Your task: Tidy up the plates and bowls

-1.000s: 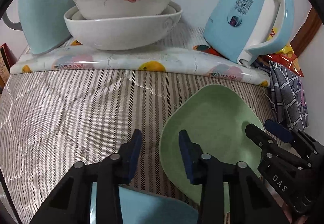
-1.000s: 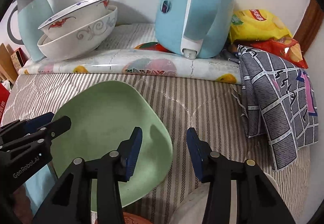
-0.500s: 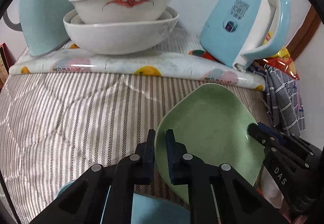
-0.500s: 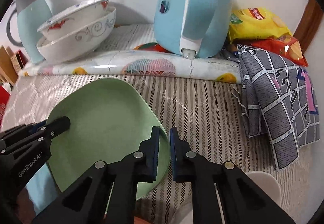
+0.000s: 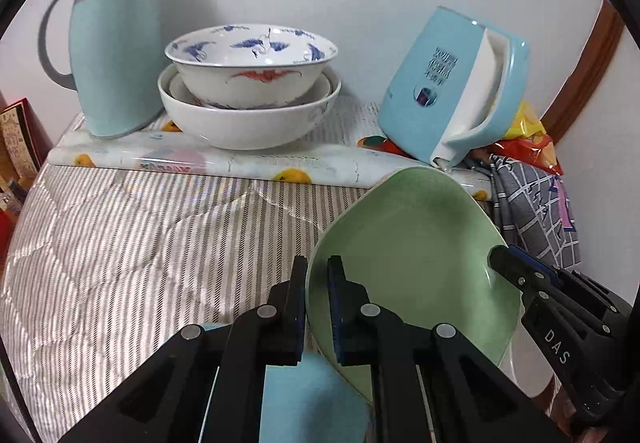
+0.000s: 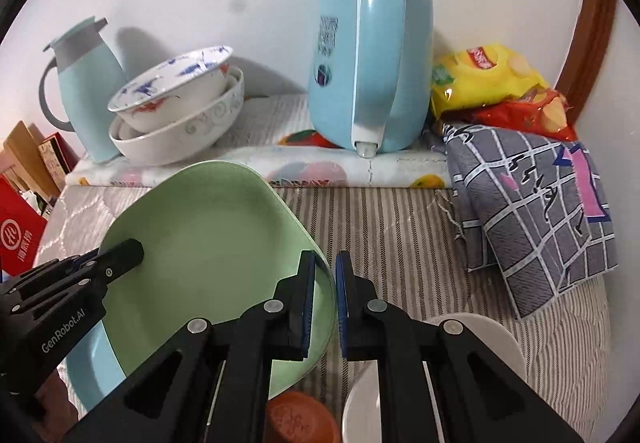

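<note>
A green plate [image 5: 416, 255] is held off the striped cloth by both grippers. My left gripper [image 5: 317, 307] is shut on its left rim. My right gripper [image 6: 325, 303] is shut on its right rim, and the plate also shows in the right wrist view [image 6: 208, 235]. A light blue plate [image 5: 308, 399] lies under it, and it also shows in the right wrist view [image 6: 90, 363]. A stack of white bowls [image 5: 250, 95] with blue and red patterns stands at the back on a folded fruit-print cloth [image 5: 256, 163].
A blue jug [image 5: 114, 43] stands left of the bowls. A blue kettle [image 6: 372, 55] stands at the back right. Snack bags [image 6: 492, 83] and a grey checked cloth [image 6: 532, 203] lie at the right. A white dish [image 6: 476, 375] and an orange-brown dish [image 6: 300, 419] sit near me.
Both grippers closed on the green plate's rims, then lifted it. The views rose, and the bowls and kettle now sit lower in frame.
</note>
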